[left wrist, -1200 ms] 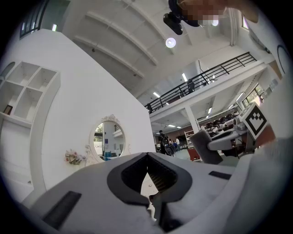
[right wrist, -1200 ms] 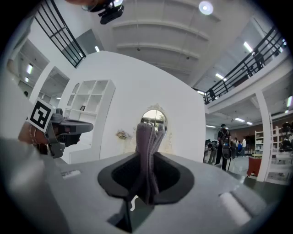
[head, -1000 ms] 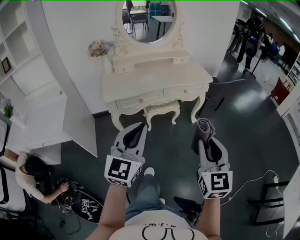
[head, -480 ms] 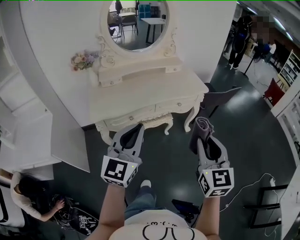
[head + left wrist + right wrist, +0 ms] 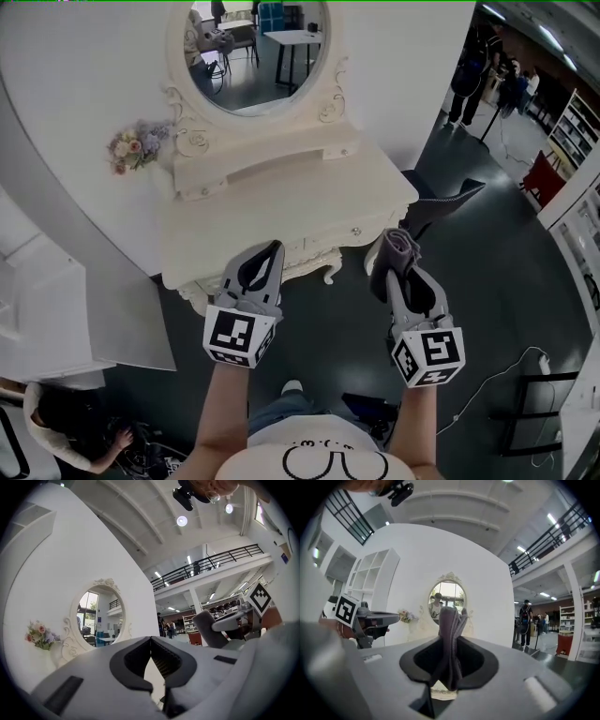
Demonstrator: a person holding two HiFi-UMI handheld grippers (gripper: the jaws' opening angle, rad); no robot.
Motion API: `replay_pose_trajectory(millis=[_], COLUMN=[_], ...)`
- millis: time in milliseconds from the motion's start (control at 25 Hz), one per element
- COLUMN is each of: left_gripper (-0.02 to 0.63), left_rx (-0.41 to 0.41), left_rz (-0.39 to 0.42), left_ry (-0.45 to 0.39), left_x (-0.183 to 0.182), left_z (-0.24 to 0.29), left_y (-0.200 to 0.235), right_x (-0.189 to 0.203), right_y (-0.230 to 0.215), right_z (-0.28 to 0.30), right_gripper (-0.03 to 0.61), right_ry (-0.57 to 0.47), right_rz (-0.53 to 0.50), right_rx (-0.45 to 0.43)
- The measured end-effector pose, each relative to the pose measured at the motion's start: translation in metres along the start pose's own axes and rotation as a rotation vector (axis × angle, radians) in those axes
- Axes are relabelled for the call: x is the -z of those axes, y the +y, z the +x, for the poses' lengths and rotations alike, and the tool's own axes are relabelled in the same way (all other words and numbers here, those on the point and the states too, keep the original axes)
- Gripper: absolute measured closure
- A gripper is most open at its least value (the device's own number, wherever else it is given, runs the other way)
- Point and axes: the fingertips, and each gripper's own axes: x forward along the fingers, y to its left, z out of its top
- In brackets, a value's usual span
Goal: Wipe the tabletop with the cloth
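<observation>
A cream dressing table (image 5: 281, 202) with an oval mirror (image 5: 253, 52) stands ahead of me against the white wall. Its tabletop is bare. My right gripper (image 5: 397, 251) is shut on a folded grey cloth (image 5: 394, 258), held in the air just off the table's front right corner. That cloth (image 5: 451, 639) sticks up between the jaws in the right gripper view. My left gripper (image 5: 269, 251) is shut with nothing in it, hovering over the table's front edge. In the left gripper view its jaws meet at the tip (image 5: 151, 639).
A small bunch of flowers (image 5: 134, 145) sits at the table's back left, beside the mirror frame. A dark chair (image 5: 441, 202) stands to the table's right. White shelving (image 5: 56, 300) is on the left. People stand at the far right (image 5: 469, 80), another crouches at the lower left (image 5: 56, 422).
I have stepped closer to the dressing table, which now looms larger and nearer. Both grippers have come up to its front edge, the right one still holding the cloth.
</observation>
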Motion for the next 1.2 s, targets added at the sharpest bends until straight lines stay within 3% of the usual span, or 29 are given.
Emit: replay_pose_trajectory(millis=[120,520,760,1200], left_gripper=[0.615,0.615,0.615,0.615], left_rx=[-0.004,0.006,0.005,-0.094], left_rz=[-0.020,-0.047,-0.093,-0.080], left_ry=[0.007,0.075,0.133,0.223], left_x=[0.007,0.045,0.077,0.125], left_z=[0.021,0.117,0.201,0.341], left_y=[0.021,0.036,0.048,0.075], right_x=[-0.001,0.025,0.040,0.101], right_y=[-0.010,-0.079,-0.141,-0.263], right_z=[0.025,0.112,0.190,0.339], right_gripper=[0.488,0.488,0.488,0.491], right_ry=[-0.003,0.054,0.093,0.358], right_rz=[0.040,0.009,0.064,0.024], right_rx=[0.001,0.047,-0.011,-0.117])
